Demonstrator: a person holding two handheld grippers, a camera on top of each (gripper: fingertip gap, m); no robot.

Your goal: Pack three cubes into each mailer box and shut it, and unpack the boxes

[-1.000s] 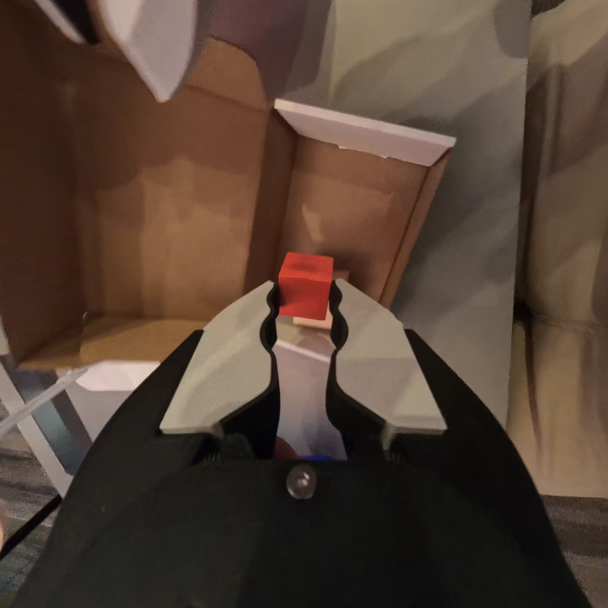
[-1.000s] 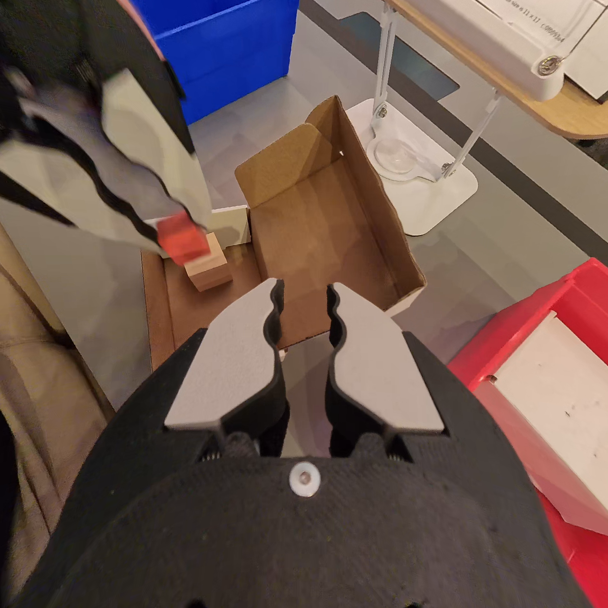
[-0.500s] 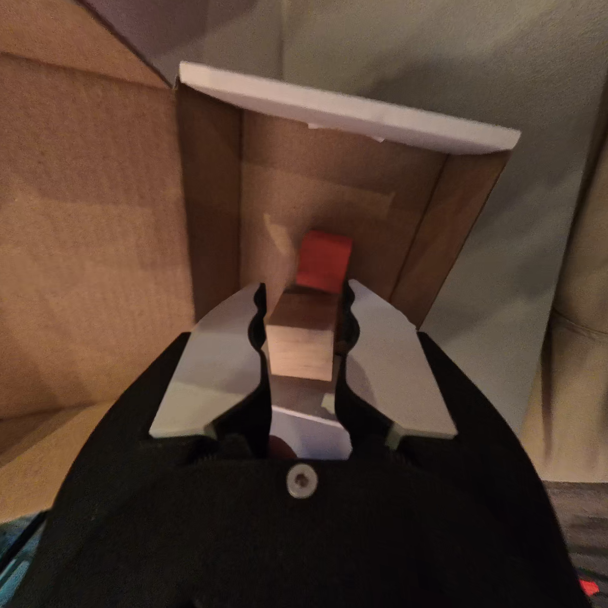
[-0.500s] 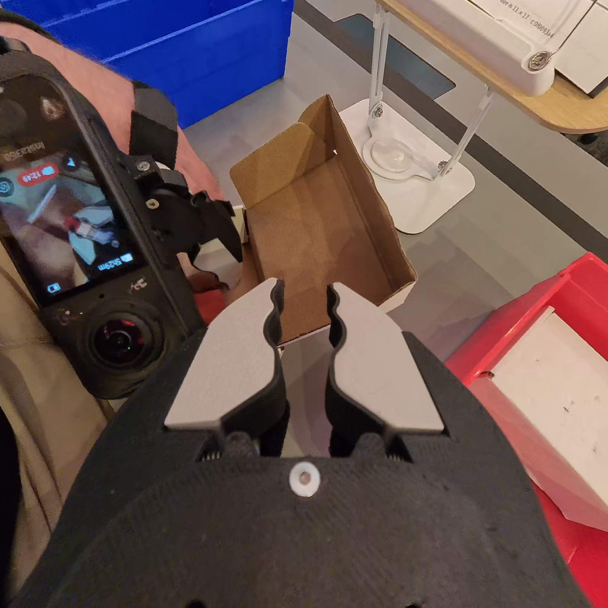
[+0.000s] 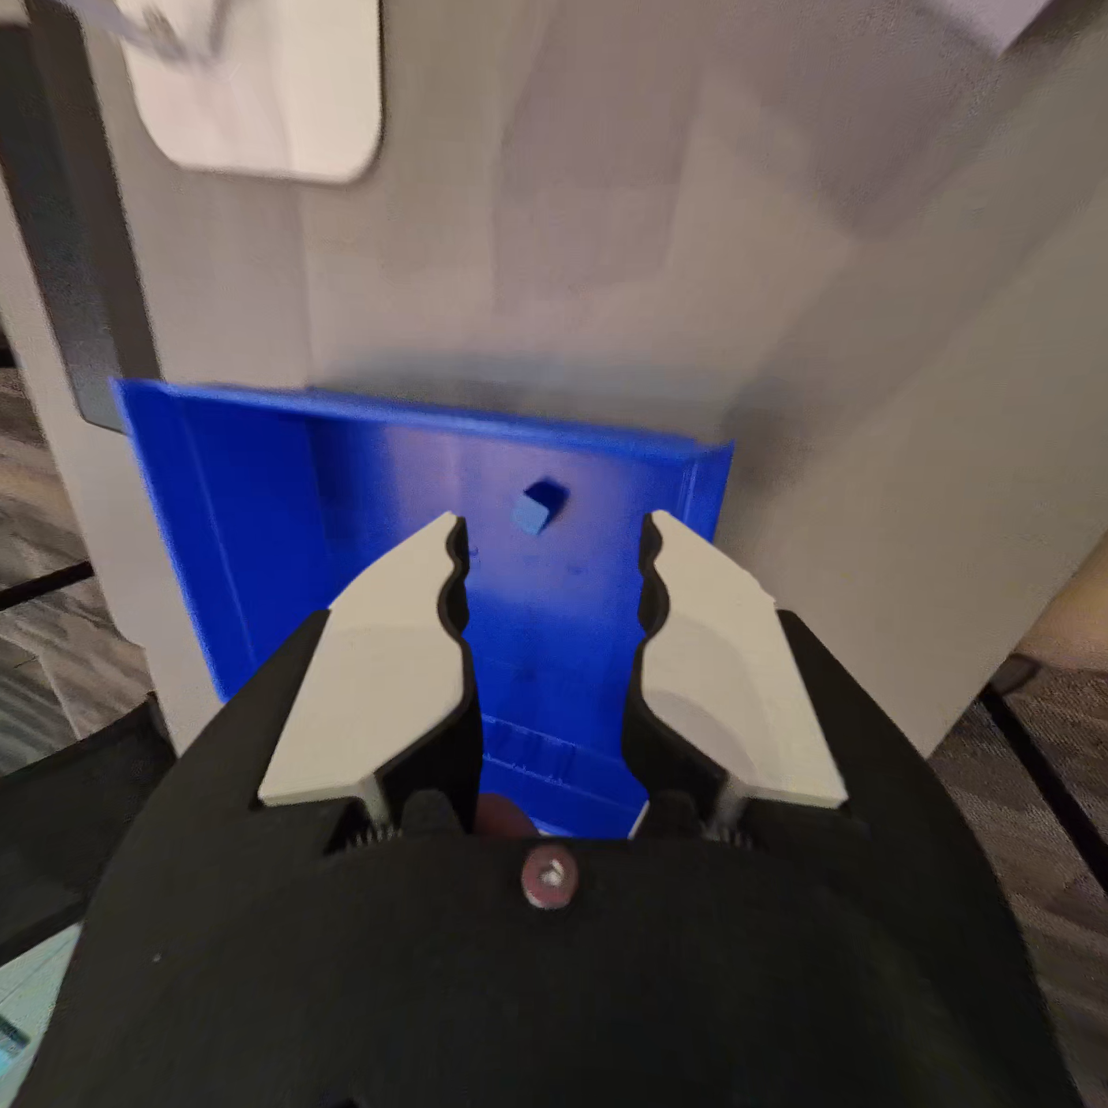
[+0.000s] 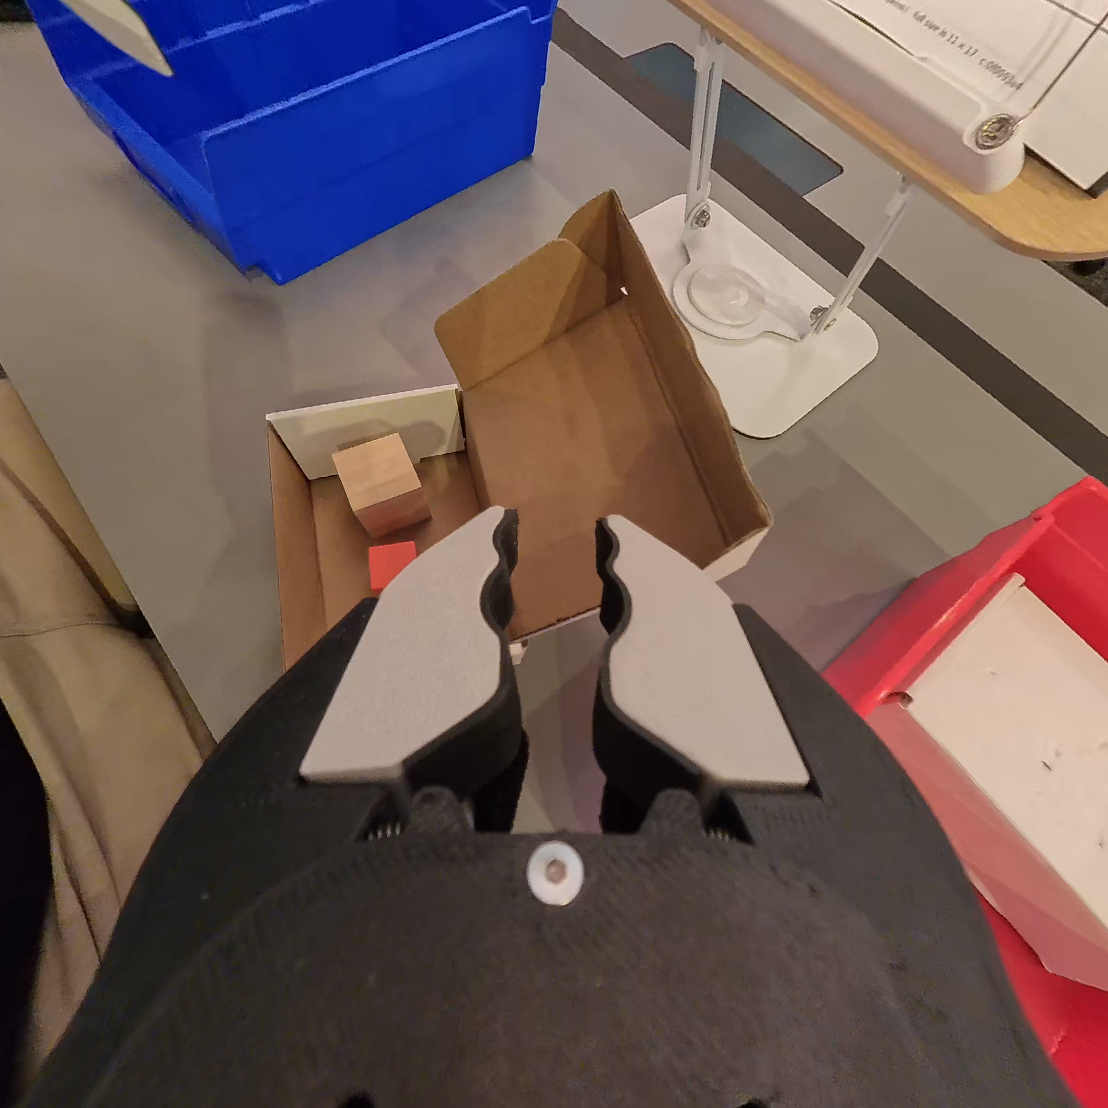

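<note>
Packing step: the left tongs, spread wide and empty, reach over the blue bin toward a small blue cube on its floor.

The open mailer box on the bench holds a wooden cube and a red cube in its tray, so by this count a third is wanted. The right tongs hover slightly parted, gripping nothing, near the box's lid panel. The next move calls for lowering the left tongs astride the blue cube, then closing; blur makes its exact pose hard to tell.
</note>
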